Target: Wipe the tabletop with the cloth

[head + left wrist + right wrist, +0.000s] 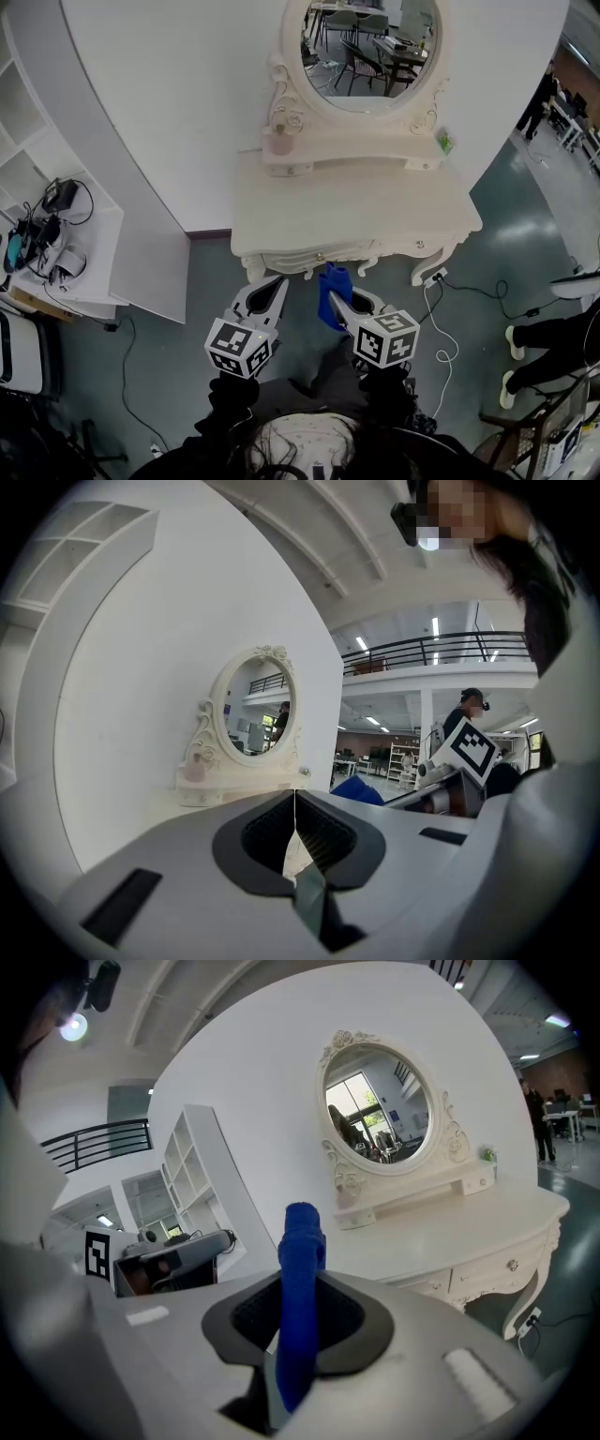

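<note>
Blue cloth (pixel 334 289) stands bunched in right gripper (pixel 300 1321), near white tabletop (pixel 356 206).

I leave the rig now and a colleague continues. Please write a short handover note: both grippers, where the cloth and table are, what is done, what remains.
Left gripper: jaws together, empty.
Right gripper: shut on the blue cloth, which sticks up between its jaws.
Both hang over the floor, short of the white tabletop; the cloth is not touching it.
Done: the cloth is in hand. Left: bring it onto the tabletop and wipe.
</note>
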